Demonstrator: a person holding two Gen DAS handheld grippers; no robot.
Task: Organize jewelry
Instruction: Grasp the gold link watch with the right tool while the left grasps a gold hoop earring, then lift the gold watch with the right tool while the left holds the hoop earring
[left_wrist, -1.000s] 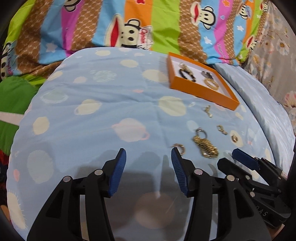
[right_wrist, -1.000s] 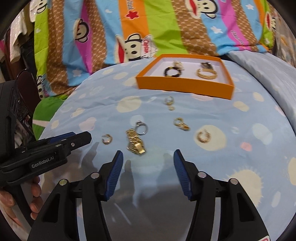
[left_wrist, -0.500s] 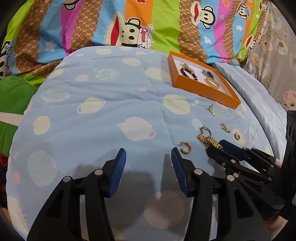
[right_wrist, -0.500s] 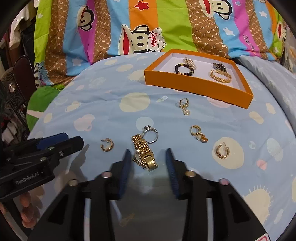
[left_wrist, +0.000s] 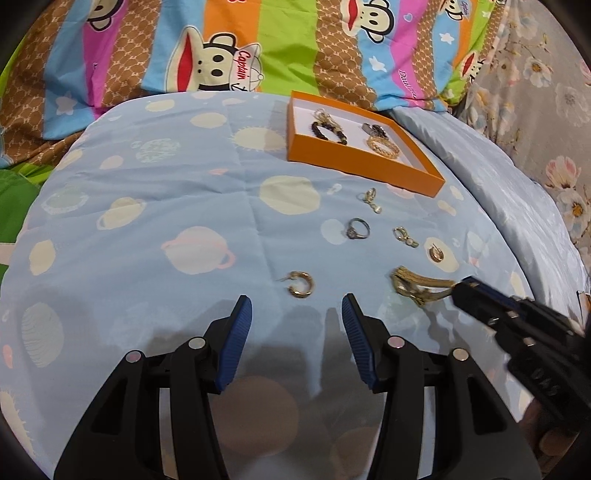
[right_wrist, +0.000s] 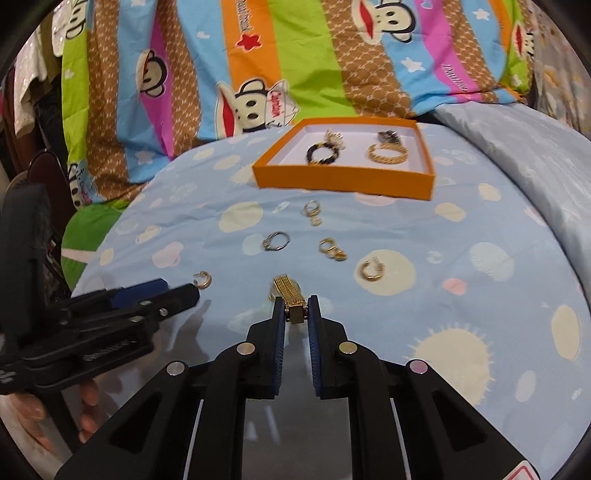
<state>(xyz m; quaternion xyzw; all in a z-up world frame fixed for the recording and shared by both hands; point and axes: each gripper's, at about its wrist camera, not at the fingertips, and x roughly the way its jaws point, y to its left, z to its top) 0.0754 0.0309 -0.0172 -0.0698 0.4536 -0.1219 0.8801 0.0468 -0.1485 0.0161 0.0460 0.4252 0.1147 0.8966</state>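
Observation:
My right gripper (right_wrist: 296, 308) is shut on a gold watch (right_wrist: 290, 295), pinching its clasp just above the blue bedsheet; in the left wrist view the watch (left_wrist: 417, 287) hangs from the right gripper's tip (left_wrist: 463, 290). My left gripper (left_wrist: 296, 314) is open and empty, just short of a gold hoop earring (left_wrist: 301, 284). An orange box (right_wrist: 345, 177) at the back holds a black bead bracelet (right_wrist: 323, 153) and a gold bracelet (right_wrist: 388, 153). A silver ring (right_wrist: 275, 242), a second hoop earring (right_wrist: 371, 271) and two drop earrings (right_wrist: 332, 251) lie loose on the sheet.
A striped monkey-print quilt (right_wrist: 295, 66) rises behind the box. A floral cloth (left_wrist: 546, 92) lies at the far right. The blue sheet (left_wrist: 147, 221) drops off at the left, toward green fabric (left_wrist: 14, 199).
My right gripper moved forward and closed on the gold watch, lifting it off the sheet and away from the silver ring. My left gripper stayed open and edged toward the hoop earring.

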